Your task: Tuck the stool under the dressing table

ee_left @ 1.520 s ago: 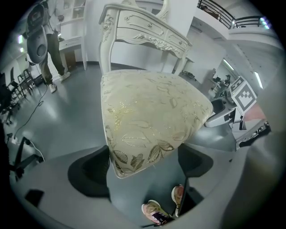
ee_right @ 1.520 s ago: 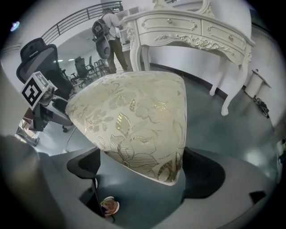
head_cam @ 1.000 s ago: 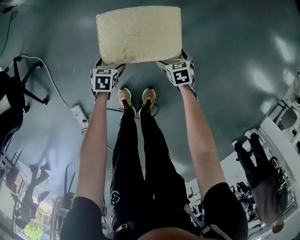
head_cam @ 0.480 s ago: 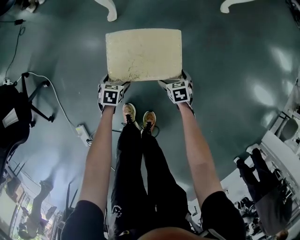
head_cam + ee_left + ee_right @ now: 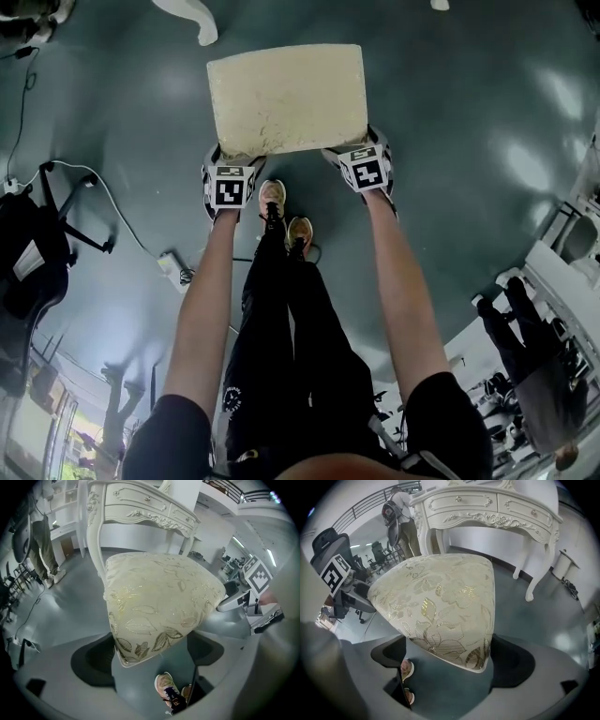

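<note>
The stool (image 5: 286, 98) has a cream cushion with a gold leaf pattern and hangs above the floor between my two grippers. My left gripper (image 5: 225, 157) is shut on its near left corner, my right gripper (image 5: 352, 150) on its near right corner. In the left gripper view the cushion corner (image 5: 140, 639) sits between the jaws of my left gripper (image 5: 150, 657). The right gripper view shows the other corner (image 5: 459, 644) between the jaws of my right gripper (image 5: 451, 662). The white carved dressing table (image 5: 140, 508) (image 5: 497, 508) stands just beyond the stool. Its curved legs (image 5: 187, 17) show at the head view's top edge.
The person's shoes (image 5: 284, 214) stand on the grey floor right below the stool's near edge. A black office chair (image 5: 33, 244) and a power strip with its cable (image 5: 171, 267) lie at the left. Another person (image 5: 525, 347) stands by white furniture (image 5: 572, 272) at the right.
The stool has been carried forward toward the dressing table, whose legs came into view at the top. One foot has stepped ahead of the other. Both grippers keep their hold.
</note>
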{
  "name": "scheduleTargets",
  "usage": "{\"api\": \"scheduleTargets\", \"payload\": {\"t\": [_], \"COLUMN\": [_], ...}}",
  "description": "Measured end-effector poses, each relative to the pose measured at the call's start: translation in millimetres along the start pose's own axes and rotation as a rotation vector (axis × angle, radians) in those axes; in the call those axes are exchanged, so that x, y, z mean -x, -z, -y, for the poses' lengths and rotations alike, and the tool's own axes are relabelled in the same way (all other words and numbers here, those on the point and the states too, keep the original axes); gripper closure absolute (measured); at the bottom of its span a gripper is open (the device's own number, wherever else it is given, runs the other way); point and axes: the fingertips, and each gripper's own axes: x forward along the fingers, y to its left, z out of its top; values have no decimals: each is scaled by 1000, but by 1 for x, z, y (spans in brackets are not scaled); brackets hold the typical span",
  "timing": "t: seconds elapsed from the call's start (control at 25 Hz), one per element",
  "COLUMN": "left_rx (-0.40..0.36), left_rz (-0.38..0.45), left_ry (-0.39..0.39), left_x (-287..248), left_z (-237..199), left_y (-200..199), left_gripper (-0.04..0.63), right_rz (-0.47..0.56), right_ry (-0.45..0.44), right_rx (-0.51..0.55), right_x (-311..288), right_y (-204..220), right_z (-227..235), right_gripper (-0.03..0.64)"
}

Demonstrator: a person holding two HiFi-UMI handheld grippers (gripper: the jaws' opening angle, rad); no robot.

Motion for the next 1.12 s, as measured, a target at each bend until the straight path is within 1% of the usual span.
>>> {"api": "scheduleTargets", "payload": {"t": [0.28,0.44,0.56,0.8,0.92,1.12], "left_rx": [-13,10,13,50,70,89], "left_rz": [6,13,-15,11,19,-12], "left_ry": [4,-4,-2,-28,-38,-43], "left_x": [-18,-40,-48,-65,-72,-84], "left_z": [3,11,21,46,53,59], "left_y": [-28,-48,-67,-105,-116,-138], "left_gripper": [118,118,118,118,118,118], "right_rz": [17,18,14,11,16,7], "right_ry": [13,13,3,-19,-30,-38], "right_rx": [-15,-20,-17,31,45,57], "right_x": [-5,-6,-7,-9,-8,-10], "right_y": [-13,-27,-34,-52,-62,-75], "right_z": [28,58,80,129,144,168], "right_gripper": [37,40,40,41,41,41]}}
